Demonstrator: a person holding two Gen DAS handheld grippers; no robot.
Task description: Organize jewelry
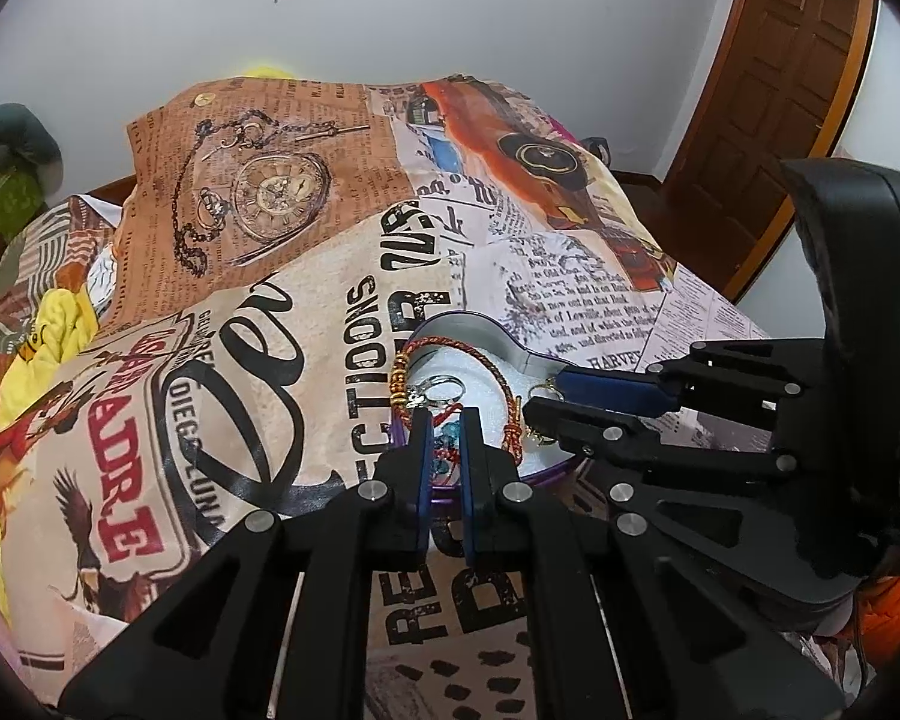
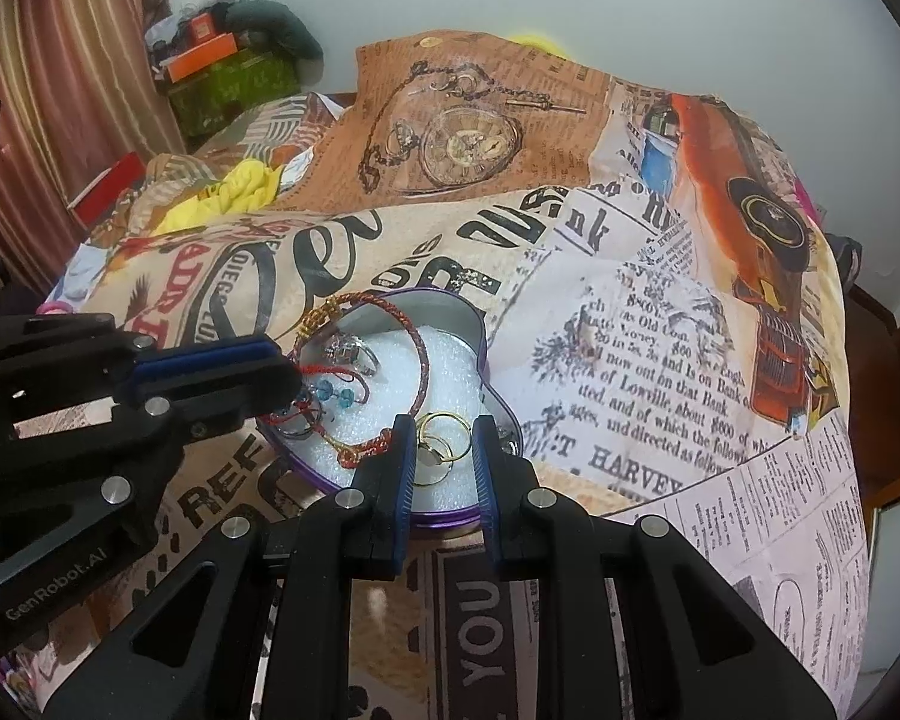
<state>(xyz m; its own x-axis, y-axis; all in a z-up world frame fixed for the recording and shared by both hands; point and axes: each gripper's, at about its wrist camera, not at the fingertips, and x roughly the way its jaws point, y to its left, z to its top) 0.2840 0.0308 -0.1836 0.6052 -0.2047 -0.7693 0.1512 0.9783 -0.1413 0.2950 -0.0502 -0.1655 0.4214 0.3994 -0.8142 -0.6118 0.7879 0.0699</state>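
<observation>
While both grippers are hovering nearly closed over the tin (image 2: pixel 498 414), I'm seeing printed bedspread (image 2: pixel 660 360), apparently a bed.

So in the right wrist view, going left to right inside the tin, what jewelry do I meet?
Red thread at the left tool, then blue beads, silver ring, braided red bracelet, and gold rings between the right tool's fingers.

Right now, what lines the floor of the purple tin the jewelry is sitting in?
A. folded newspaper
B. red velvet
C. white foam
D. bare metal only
C: white foam covers the floor of the purple tin, with the braided bracelet and gold rings lying on it.
</observation>
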